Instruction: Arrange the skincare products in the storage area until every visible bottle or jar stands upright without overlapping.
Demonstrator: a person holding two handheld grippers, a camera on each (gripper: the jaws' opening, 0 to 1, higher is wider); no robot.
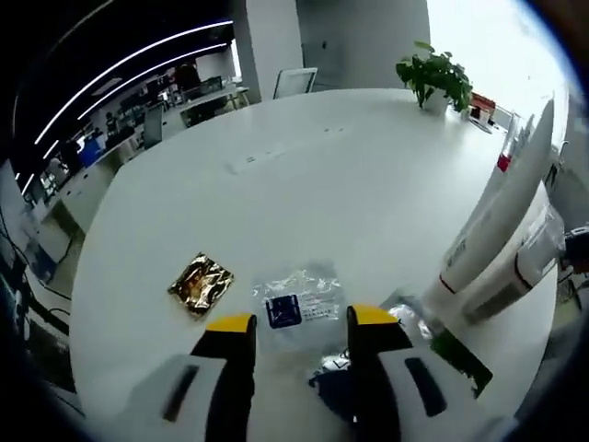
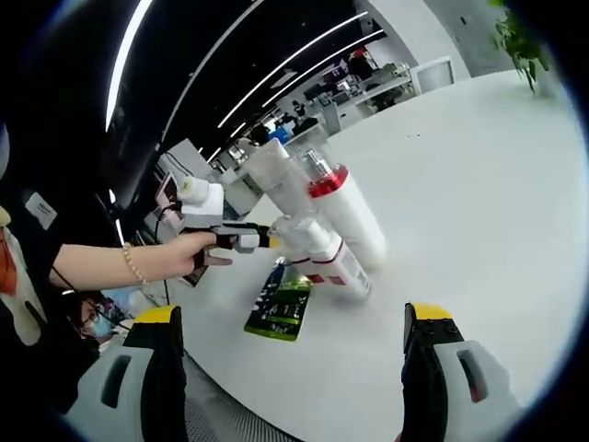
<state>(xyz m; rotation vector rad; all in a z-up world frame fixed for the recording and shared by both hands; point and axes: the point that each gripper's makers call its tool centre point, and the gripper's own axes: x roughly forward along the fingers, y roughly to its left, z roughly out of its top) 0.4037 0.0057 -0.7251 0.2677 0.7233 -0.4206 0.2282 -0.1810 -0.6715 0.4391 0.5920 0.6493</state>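
Two white bottles with red bands appear to lie side by side on the white table (image 1: 304, 175): a long one (image 1: 502, 207) (image 2: 354, 221) and a shorter one with a clear cap (image 1: 525, 267) (image 2: 333, 264). A green packet (image 1: 463, 361) (image 2: 281, 308) lies flat beside them. My left gripper (image 1: 302, 319) is open over a clear sachet with a blue label (image 1: 296, 302), and the bottles are to its right. In the right gripper view, a hand (image 2: 184, 255) holds the left gripper (image 2: 241, 239), its tip close to the clear cap. My right gripper (image 2: 293, 315) is wide open, short of the bottles and holding nothing.
A crumpled gold foil packet (image 1: 201, 284) lies left of the sachet. A potted plant (image 1: 434, 78) stands at the table's far edge, with a chair (image 1: 294, 83) behind it. The person's arm (image 2: 92, 262) reaches in from the left, and office desks fill the background.
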